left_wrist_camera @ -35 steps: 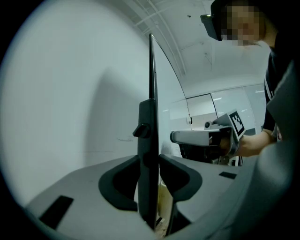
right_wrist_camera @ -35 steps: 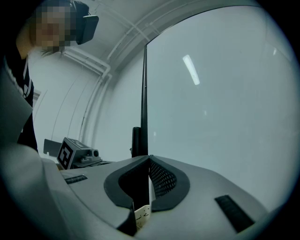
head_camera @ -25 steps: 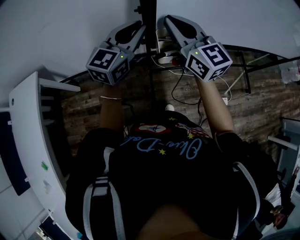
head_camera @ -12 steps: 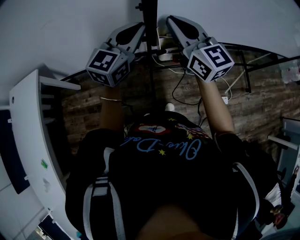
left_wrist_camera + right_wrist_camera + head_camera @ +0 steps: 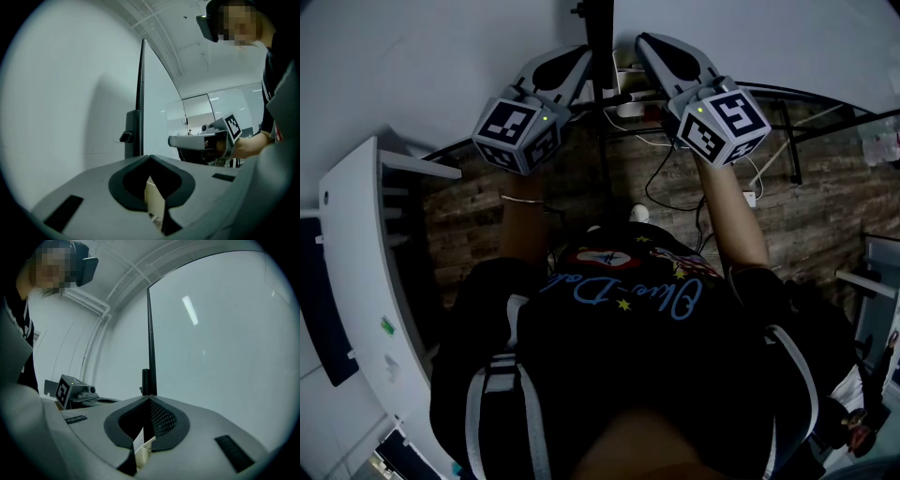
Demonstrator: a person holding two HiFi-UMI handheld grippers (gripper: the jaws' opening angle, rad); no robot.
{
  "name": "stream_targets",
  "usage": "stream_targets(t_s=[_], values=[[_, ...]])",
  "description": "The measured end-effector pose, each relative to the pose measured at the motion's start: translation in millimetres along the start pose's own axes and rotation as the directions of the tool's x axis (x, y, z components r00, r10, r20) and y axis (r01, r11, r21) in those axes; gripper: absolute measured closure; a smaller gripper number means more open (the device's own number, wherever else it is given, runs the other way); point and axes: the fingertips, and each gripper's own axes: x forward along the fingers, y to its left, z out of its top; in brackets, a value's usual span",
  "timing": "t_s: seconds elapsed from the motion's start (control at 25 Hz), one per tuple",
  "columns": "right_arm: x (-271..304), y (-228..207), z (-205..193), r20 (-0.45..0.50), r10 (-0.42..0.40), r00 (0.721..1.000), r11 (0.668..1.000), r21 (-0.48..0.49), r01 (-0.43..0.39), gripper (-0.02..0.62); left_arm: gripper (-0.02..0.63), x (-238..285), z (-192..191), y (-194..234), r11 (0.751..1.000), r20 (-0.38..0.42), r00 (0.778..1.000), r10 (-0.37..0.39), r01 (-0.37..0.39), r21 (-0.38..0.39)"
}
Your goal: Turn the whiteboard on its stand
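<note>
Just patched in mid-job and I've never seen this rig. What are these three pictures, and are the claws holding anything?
No robot arm: a person holds a claw in each hand. The head view looks down past the person's body at the left claw and right claw, both at the whiteboard's edge. The other two cameras ride on the claws, looking along their jaws. Both claws are shut, tips together at that edge; whether they pinch it I can't tell. On the floor below lie cables.

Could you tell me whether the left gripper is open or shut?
Shut. The left gripper has its tips touching, no gap, at the dark edge of the whiteboard; whether they pinch it I cannot tell.
</note>
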Motion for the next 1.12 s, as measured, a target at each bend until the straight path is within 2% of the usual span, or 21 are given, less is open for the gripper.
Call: stream_targets(t_s=[0.52,1.12], values=[[-26.2,9.0,4.0,0.011,-0.006,1.000,1.000,-0.018,0.006,0.571,0.598,-10.5,5.8,-16.7,1.000,0.029,0.999,0.029,-0.029,0.000],[-41.3,8.8,5.8,0.031,-0.019,0.999,1.000,-0.007,0.019,0.572,0.598,-11.7,0.0,-26.0,1.000,0.015,1.000,0.013,-0.012,-0.010]])
